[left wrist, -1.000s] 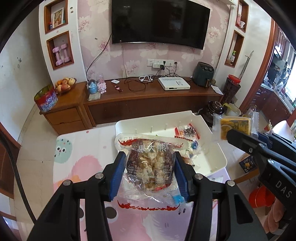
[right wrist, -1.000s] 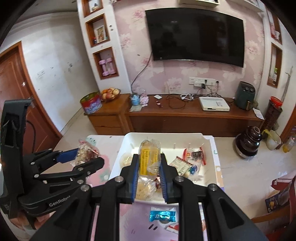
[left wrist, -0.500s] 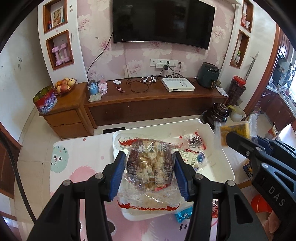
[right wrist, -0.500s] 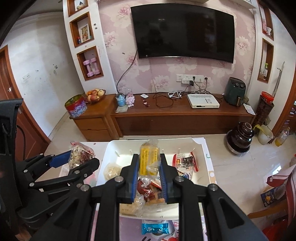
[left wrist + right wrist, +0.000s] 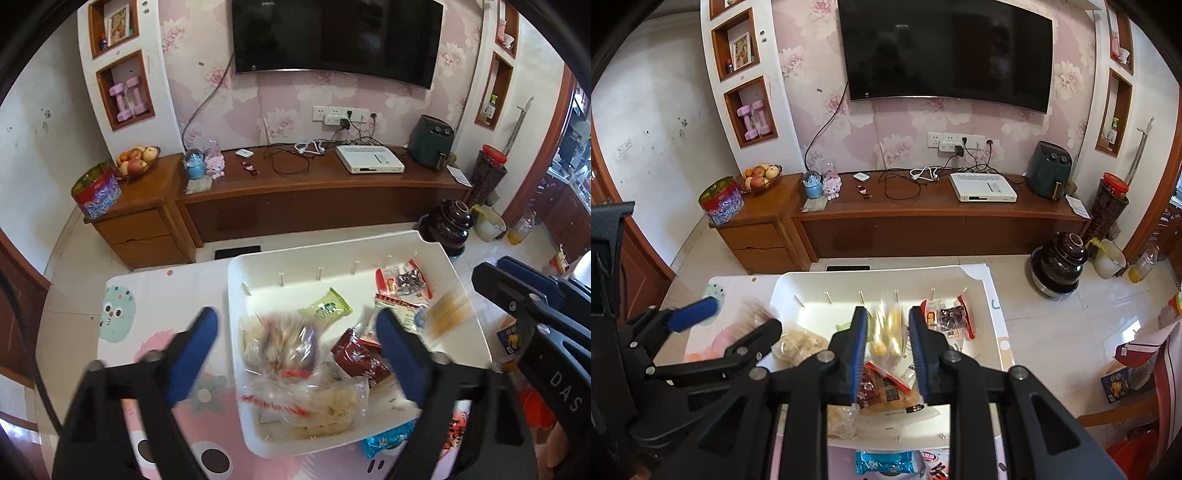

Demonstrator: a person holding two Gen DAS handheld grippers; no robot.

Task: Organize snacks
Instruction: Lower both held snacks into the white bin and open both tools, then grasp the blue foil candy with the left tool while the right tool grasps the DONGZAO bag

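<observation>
A white tray [image 5: 458,273] holds several snack packets. My left gripper [image 5: 299,328] is open above the tray's left part, and the clear bag of brown snacks [image 5: 284,350], blurred, drops free between its jaws into the tray. My right gripper [image 5: 888,323] is open over the tray [image 5: 786,291], and the yellow snack packet [image 5: 888,332], blurred, falls loose between its jaws. The same yellow packet [image 5: 448,314] shows blurred in the left wrist view, beside the right gripper's body [image 5: 517,299].
A blue candy packet [image 5: 884,463] lies on the pink cartoon mat [image 5: 122,314] just before the tray's near rim. Red and green packets [image 5: 325,308] lie in the tray. A wooden TV cabinet [image 5: 295,199] stands beyond the table, a dark pot [image 5: 1058,262] on the floor.
Both grippers opened and let go: the brown snack bag and the yellow packet are falling into the tray. Both grippers also moved further over the tray.
</observation>
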